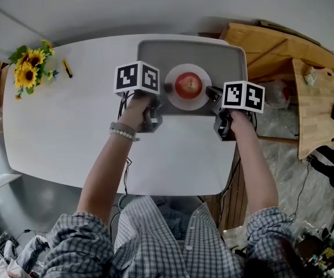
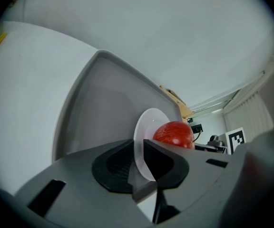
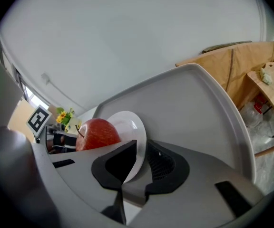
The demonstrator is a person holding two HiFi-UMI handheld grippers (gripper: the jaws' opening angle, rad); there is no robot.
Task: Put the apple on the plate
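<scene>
A red apple [image 1: 188, 84] rests in the middle of a small white plate [image 1: 181, 101], which is over a grey tray [image 1: 155, 51] at the back of the white table. My left gripper [image 1: 166, 88] is shut on the plate's left rim, my right gripper [image 1: 209, 91] on its right rim. In the left gripper view the plate [image 2: 144, 127] passes edge-on between the jaws of the left gripper [image 2: 139, 163], with the apple [image 2: 174, 134] behind. The right gripper view shows the plate [image 3: 127, 122] pinched by the right gripper [image 3: 136, 163], beside the apple [image 3: 98, 133]. I cannot tell whether the plate touches the tray.
Sunflowers [image 1: 31, 65] and a yellow pen [image 1: 67, 68] lie at the table's far left. The white table [image 1: 68, 126] spreads left of the tray. Wooden furniture [image 1: 271, 45] and a wooden board [image 1: 320, 106] stand off the table's right edge.
</scene>
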